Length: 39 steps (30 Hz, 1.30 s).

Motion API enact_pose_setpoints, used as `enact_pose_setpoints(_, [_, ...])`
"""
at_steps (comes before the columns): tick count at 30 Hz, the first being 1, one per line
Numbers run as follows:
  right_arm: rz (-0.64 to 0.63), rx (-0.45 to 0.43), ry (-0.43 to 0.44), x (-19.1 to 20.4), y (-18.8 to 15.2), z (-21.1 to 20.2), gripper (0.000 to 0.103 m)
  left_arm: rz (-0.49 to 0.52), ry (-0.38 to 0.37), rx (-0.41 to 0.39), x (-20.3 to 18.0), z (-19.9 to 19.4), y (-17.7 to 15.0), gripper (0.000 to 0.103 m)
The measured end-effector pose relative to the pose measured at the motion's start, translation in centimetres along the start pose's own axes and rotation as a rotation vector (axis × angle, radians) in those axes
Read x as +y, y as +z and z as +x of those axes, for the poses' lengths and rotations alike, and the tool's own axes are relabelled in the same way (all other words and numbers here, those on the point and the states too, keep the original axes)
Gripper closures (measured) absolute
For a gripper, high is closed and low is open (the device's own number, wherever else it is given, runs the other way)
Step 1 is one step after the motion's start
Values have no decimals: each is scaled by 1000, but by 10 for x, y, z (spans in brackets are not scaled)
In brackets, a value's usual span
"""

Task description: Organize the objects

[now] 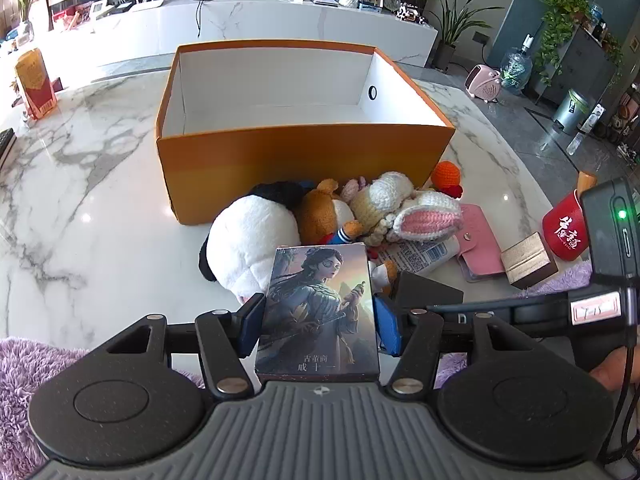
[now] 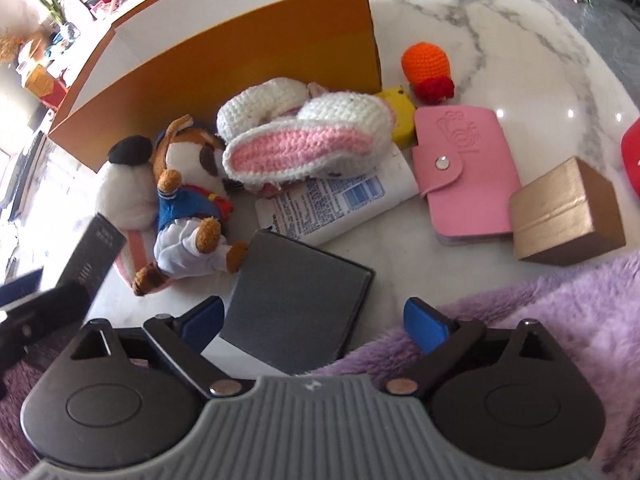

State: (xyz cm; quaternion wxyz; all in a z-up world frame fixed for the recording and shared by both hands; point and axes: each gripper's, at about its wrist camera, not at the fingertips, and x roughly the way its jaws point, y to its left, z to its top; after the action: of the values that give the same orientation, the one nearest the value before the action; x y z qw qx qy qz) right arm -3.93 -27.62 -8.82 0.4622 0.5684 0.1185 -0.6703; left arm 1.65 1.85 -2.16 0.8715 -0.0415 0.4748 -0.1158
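Observation:
My left gripper (image 1: 318, 326) is shut on a printed card box (image 1: 320, 312) showing a painted woman, held above the table in front of the toy pile. An open orange box (image 1: 304, 160) with a white inside stands behind the pile. My right gripper (image 2: 314, 322) is open, its blue pads either side of a dark grey flat box (image 2: 296, 304) that lies on the table. The pile holds a white and black plush (image 1: 244, 248), a brown bear in blue clothes (image 2: 188, 208), a crochet bunny (image 2: 304, 140) and a white tube (image 2: 336, 200).
A pink card wallet (image 2: 464, 168), a gold box (image 2: 568, 216), an orange crochet ball (image 2: 426, 64) and a yellow block (image 2: 400, 116) lie to the right. A red cup (image 1: 564, 228) stands at far right. Purple fluffy cloth (image 2: 520, 320) covers the near edge. The marble table (image 1: 88, 200) extends left.

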Motion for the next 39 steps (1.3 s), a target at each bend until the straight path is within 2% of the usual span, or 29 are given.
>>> enact_pose_setpoints(2, [40,18,3,3,2,6,6,-6,0,1,4,1,0,36])
enact_pose_setpoints(6, [86,26,-58,9,5,18,6,-18,-17,-1,11,-1,-1,36])
enact_pose_setpoints(11, [78,37,-95,15,5,30,10,-24,-32,-11,15,-3,2,36])
enact_pose_setpoints(13, [73,40,-78,16,4,30,20,-26,-43,-16,16,-5,4,36])
enact_pose_setpoints(23, [88,1,-33,11,4,1,21,-34,-74,-61,24,-18,23,36])
enact_pose_setpoints(30, [32,-134,4,18,22,-51,22,9,-79,-97,21,-30,53,36])
enact_pose_setpoints(34, [-66,-232,43,25,50,-75,22,19,-87,-133,23,-34,80,36])
enact_pose_setpoints(39, [-191,-377,64,50,99,-97,22,-25,-54,-162,35,-26,122,36])
